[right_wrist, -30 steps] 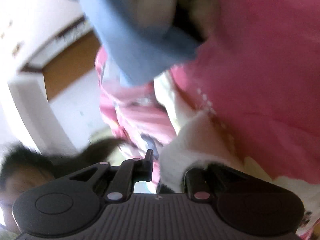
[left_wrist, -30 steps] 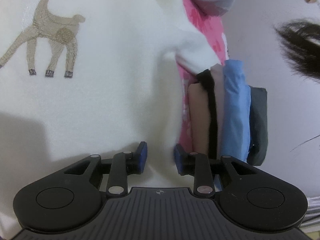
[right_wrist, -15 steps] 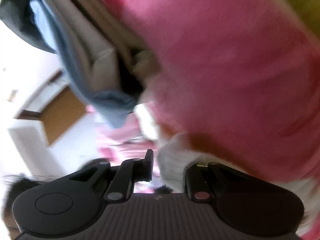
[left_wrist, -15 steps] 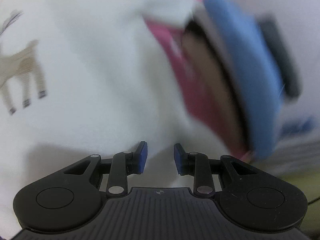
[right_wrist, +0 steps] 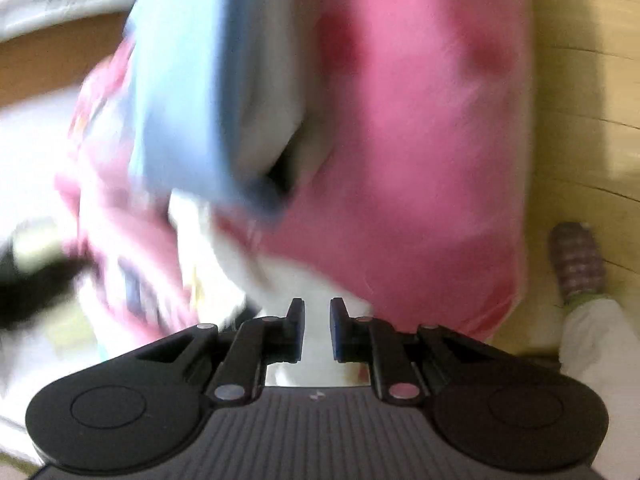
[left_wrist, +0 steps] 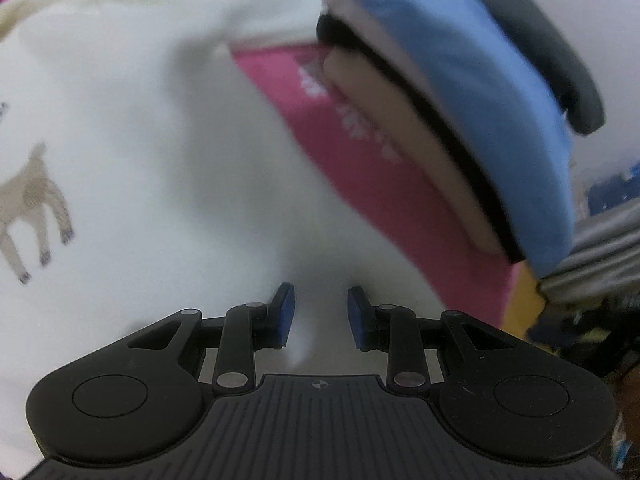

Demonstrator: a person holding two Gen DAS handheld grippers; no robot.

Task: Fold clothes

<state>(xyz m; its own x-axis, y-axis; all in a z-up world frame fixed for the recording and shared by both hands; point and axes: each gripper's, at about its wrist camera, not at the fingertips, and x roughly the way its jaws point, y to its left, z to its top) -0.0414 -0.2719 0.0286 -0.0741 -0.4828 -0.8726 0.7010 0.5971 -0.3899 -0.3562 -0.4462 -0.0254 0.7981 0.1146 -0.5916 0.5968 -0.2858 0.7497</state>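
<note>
L wrist view: left gripper (left_wrist: pixel 320 312) over a white garment (left_wrist: pixel 160 140) w/ a tan deer print (left_wrist: pixel 28 204) at the far left; jaws stand a little apart w/ white cloth between them, pads not clearly pressing on it. Past it, only this view shows a stack of folded clothes on edge: pink piece (left_wrist: pixel 360 152) w/ white marks (too blurred to read), beige piece (left_wrist: pixel 408 136), thin black layer, blue piece (left_wrist: pixel 480 100), dark grey piece (left_wrist: pixel 552 52). R wrist view: right gripper (right_wrist: pixel 316 328) w/ jaws nearly closed and a strip of white cloth (right_wrist: pixel 316 344) in the narrow gap; can't tell whether it's truly pinched (heavy blur here). Above it hang a big pink garment (right_wrist: pixel 420 140) and a light blue garment (right_wrist: pixel 188 80). Only this view shows the wooden floor (right_wrist: pixel 580 80), a plaid slipper (right_wrist: pixel 576 260) and a light trouser leg (right_wrist: pixel 600 340) at right. No readable brand or writing in either view.
</note>
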